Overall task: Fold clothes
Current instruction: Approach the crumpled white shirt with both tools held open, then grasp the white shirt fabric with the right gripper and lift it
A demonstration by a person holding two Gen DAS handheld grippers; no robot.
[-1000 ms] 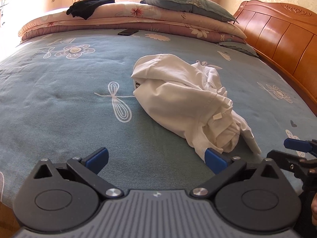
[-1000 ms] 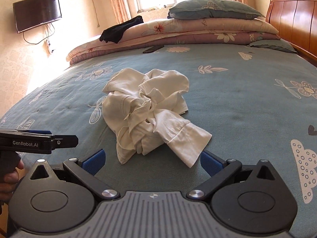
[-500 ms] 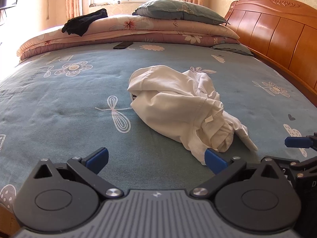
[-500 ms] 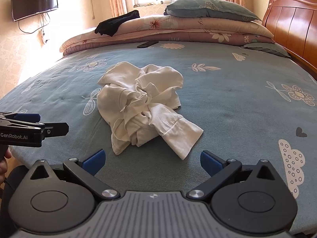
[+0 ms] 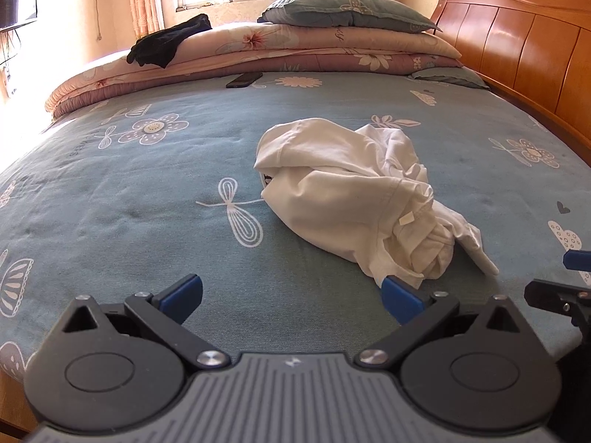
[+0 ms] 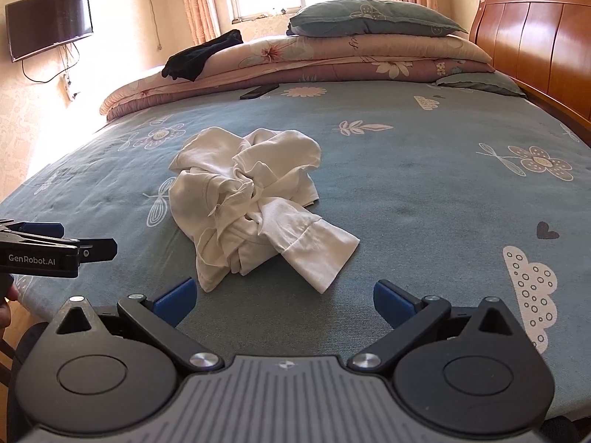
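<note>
The left gripper [image 5: 291,297] is spread wide with nothing between its blue pads [image 5: 183,291], held low over the near edge of the bed. Its right-hand pad sits just beside, perhaps touching, the nearest fold of the white garment [image 5: 354,199]; the view does not settle which. The right gripper [image 6: 282,301] is equally wide and empty, near the same bed edge, and the garment's closest cuffed sleeve [image 6: 317,254] lies a little ahead of it, apart from both pads.

The garment itself, a white shirt by the look of its cuff and seams, lies in a crumpled, twisted bundle on the blue patterned bedsheet [image 5: 110,199], roughly in the middle of the bed. No part of it is spread flat, and no fold is visible.

As a judgement, the task has barely started: neither tool grips cloth, and the shirt must first be untangled and laid flat before any folding. The whole sequence of spreading, tucking sleeves and folding appears to remain.

Farther off, a dark phone [image 5: 244,79] rests on the sheet near stacked quilts [image 5: 314,51], on which lie a pillow [image 5: 343,13] and a black garment [image 5: 166,42], well apart from the work.
</note>
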